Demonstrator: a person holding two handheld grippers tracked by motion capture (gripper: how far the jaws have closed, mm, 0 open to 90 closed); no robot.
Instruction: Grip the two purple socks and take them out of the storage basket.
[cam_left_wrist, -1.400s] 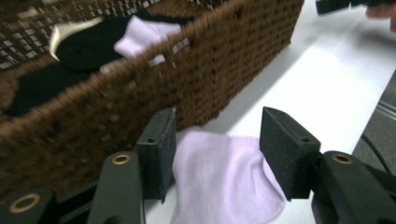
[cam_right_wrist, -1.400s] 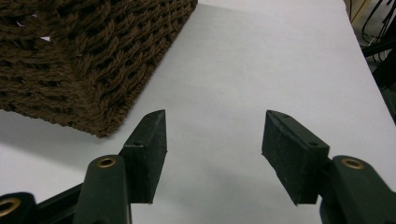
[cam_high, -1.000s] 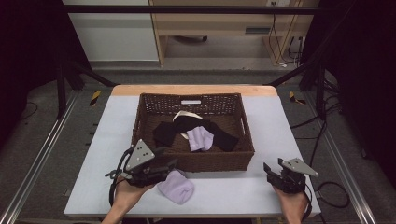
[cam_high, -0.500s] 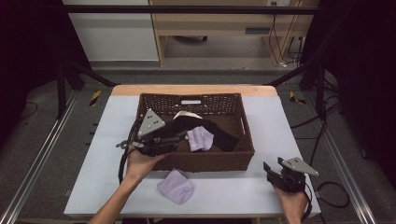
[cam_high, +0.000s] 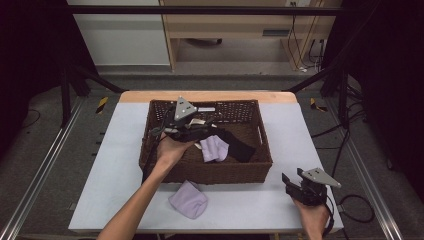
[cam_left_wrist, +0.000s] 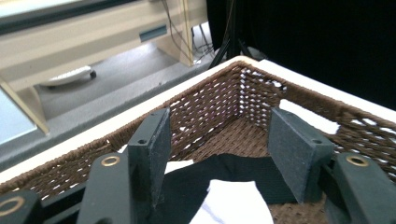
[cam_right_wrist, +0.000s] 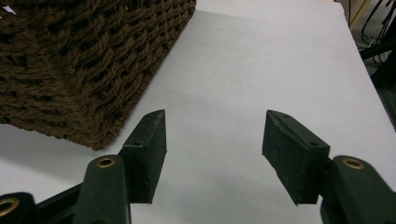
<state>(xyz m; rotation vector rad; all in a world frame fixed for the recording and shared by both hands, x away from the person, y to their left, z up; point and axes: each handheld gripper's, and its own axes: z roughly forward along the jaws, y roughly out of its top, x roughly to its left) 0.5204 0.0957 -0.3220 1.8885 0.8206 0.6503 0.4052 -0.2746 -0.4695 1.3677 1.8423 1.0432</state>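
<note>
Left gripper (cam_high: 197, 131) agape over black sock (cam_left_wrist: 233, 175) inside wicker basket (cam_high: 220, 172); right gripper (cam_right_wrist: 212, 151) agape beside basket corner.

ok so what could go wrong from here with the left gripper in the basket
1. The left gripper is open over overlapping black cloth and white cloth, so closing might pinch both at once.
2. It sits low inside the wicker basket, so a jaw may snag the weave or drag the basket on lifting.
3. The right gripper is open on the table beside the basket, not bracing it, so the basket could slide toward the lilac cloth in front.
</note>
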